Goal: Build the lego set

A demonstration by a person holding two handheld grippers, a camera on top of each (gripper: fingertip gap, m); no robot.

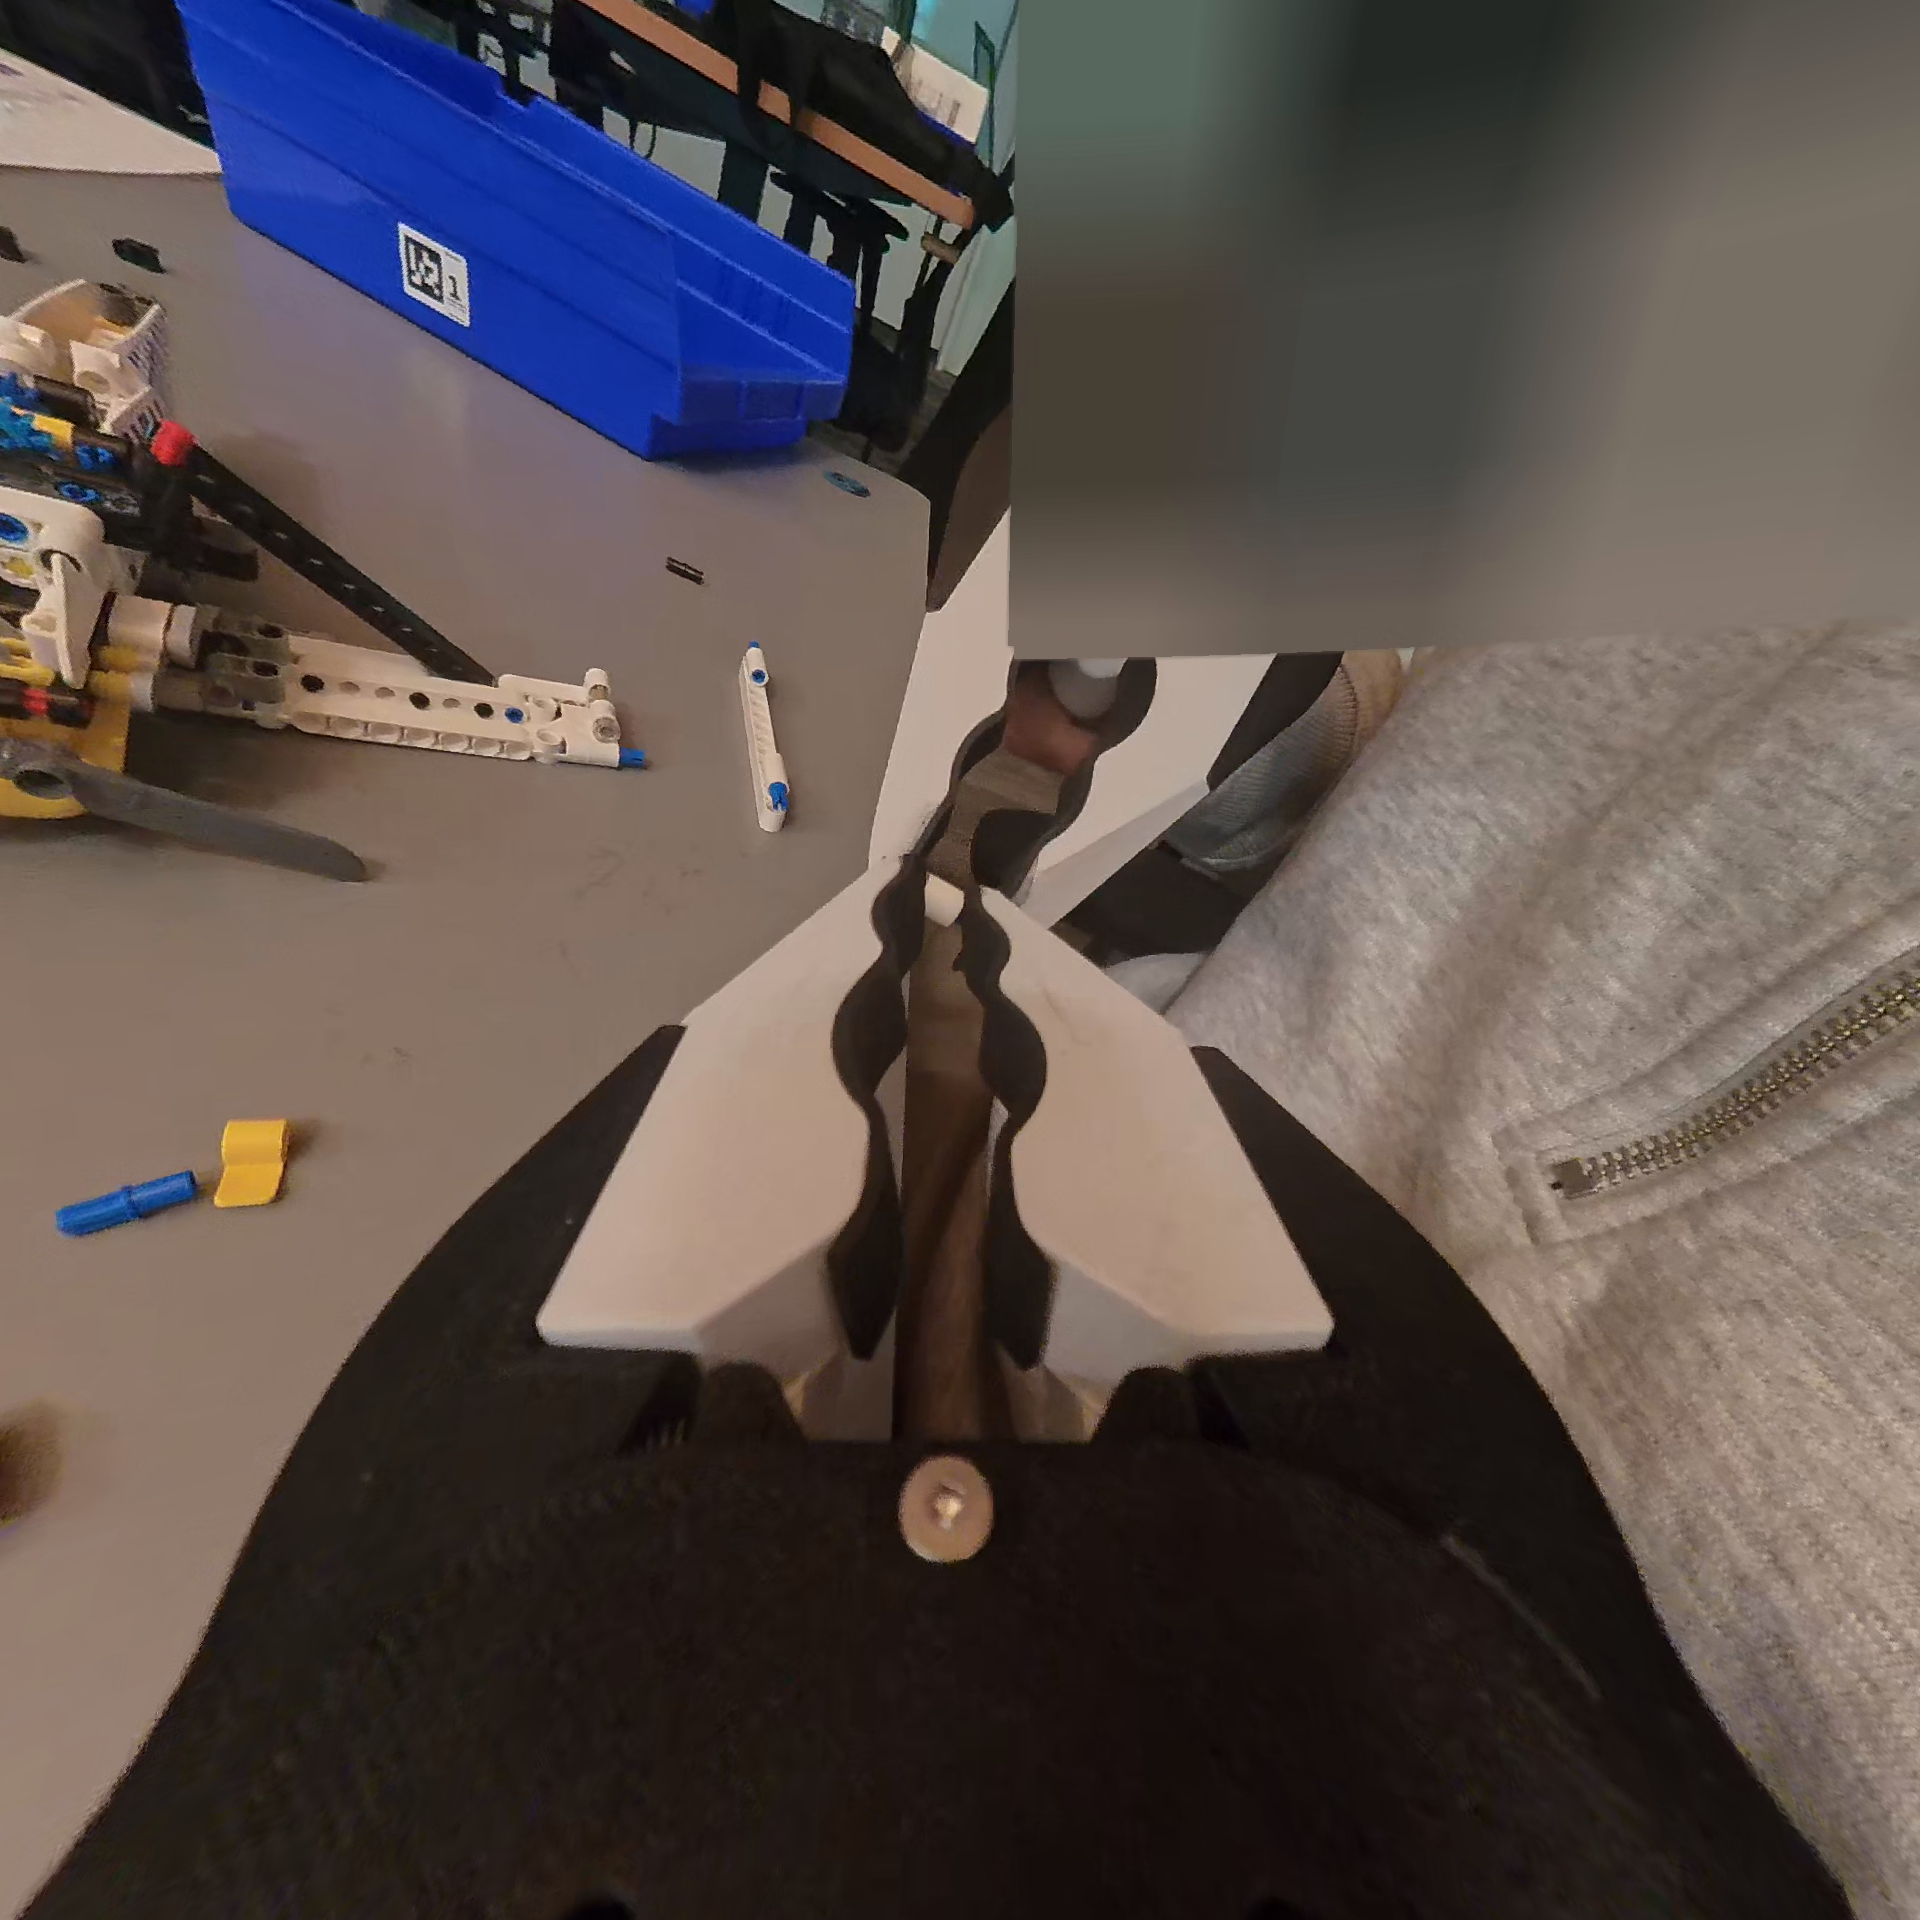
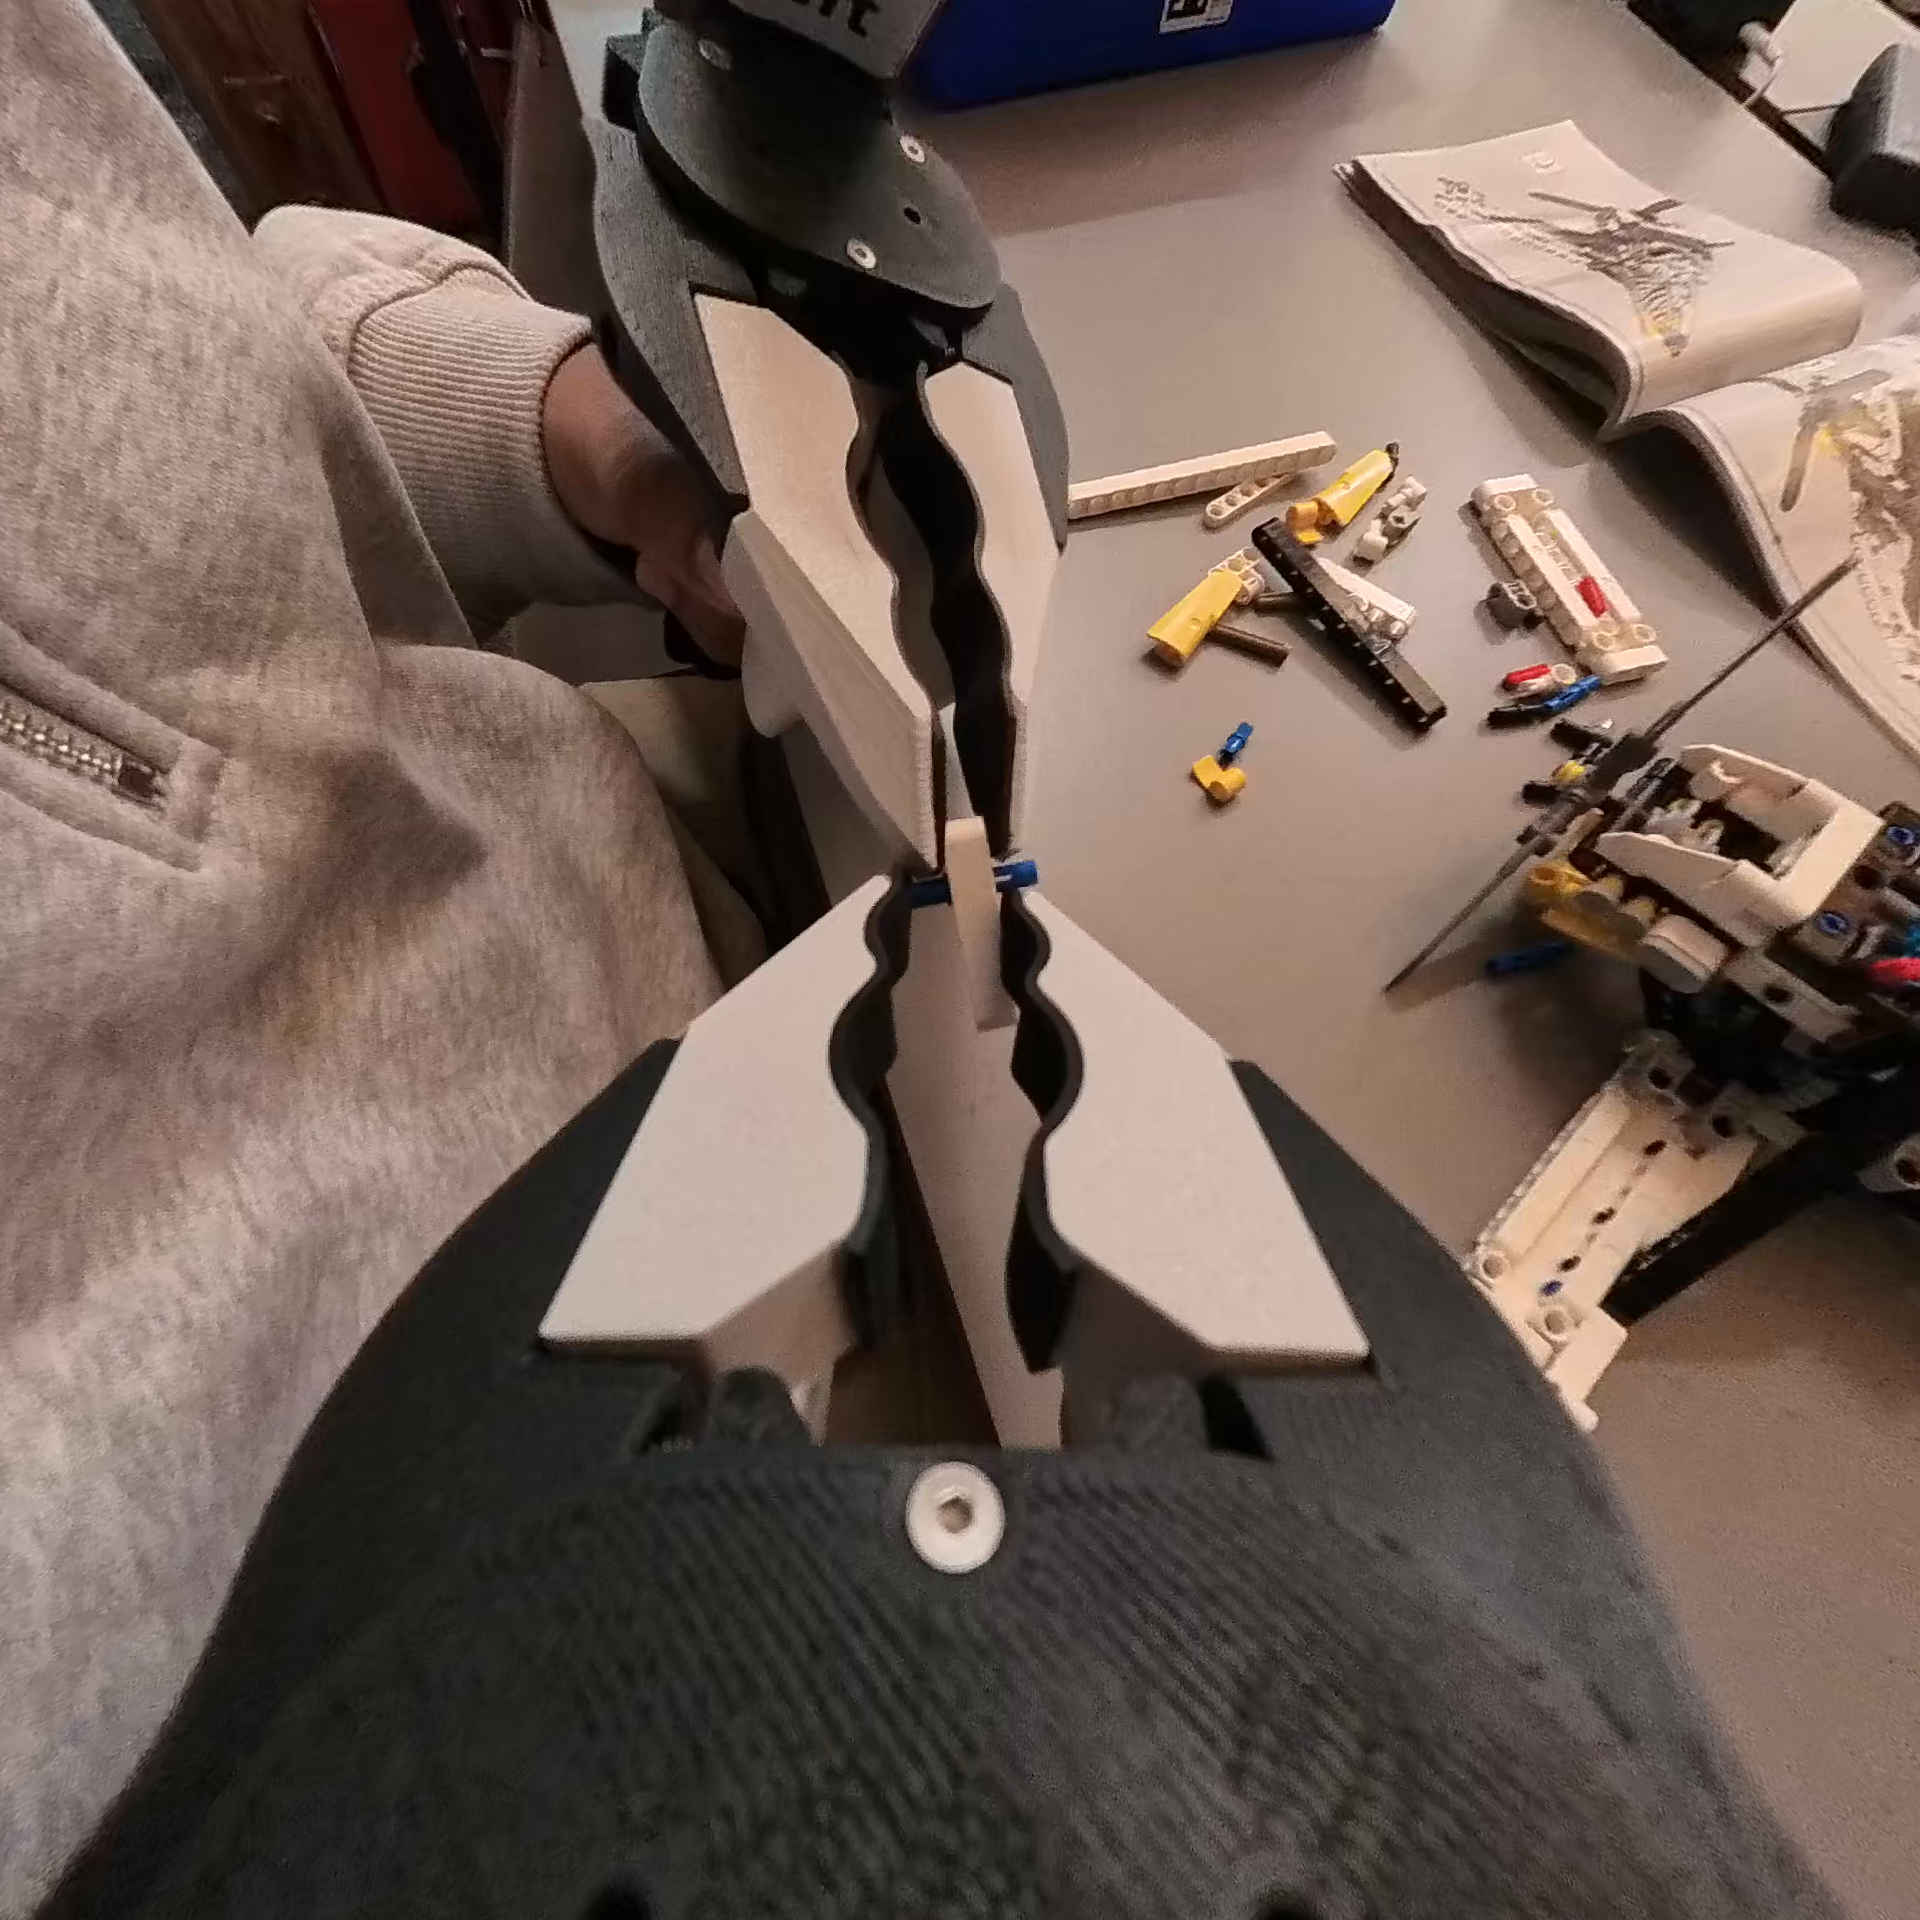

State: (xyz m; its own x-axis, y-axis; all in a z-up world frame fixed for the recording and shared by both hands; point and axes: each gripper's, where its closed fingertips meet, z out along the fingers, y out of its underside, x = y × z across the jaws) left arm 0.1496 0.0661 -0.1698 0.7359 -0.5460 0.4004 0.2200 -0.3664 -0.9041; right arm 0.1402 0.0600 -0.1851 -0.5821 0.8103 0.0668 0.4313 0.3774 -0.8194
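White-faced fingers with wavy black pads are seen drawn narrow on the right gripper (image 2: 961, 894), and a flat white lego beam (image 2: 975, 935) with a small blue pin (image 2: 1023, 871) through it is pinched at their tips. Tip to tip against it, the left gripper (image 2: 961, 821) is held by a hand (image 2: 634, 499) in a grey sleeve, and its fingers are closed on the same white piece, whose end (image 1: 943, 902) is glimpsed between the pads in the left wrist view. Both tools are held above the near edge of a grey table (image 2: 1247, 312). Farther out, a small yellow piece (image 2: 1218, 774) and a scatter of loose parts (image 2: 1351, 582) are laid on the table. A partly built white, black and yellow model (image 2: 1714, 935) is stood to the right, with an open instruction booklet (image 2: 1621, 270) behind it. A blue bin (image 1: 520, 229) is placed beyond the model in the left wrist view.
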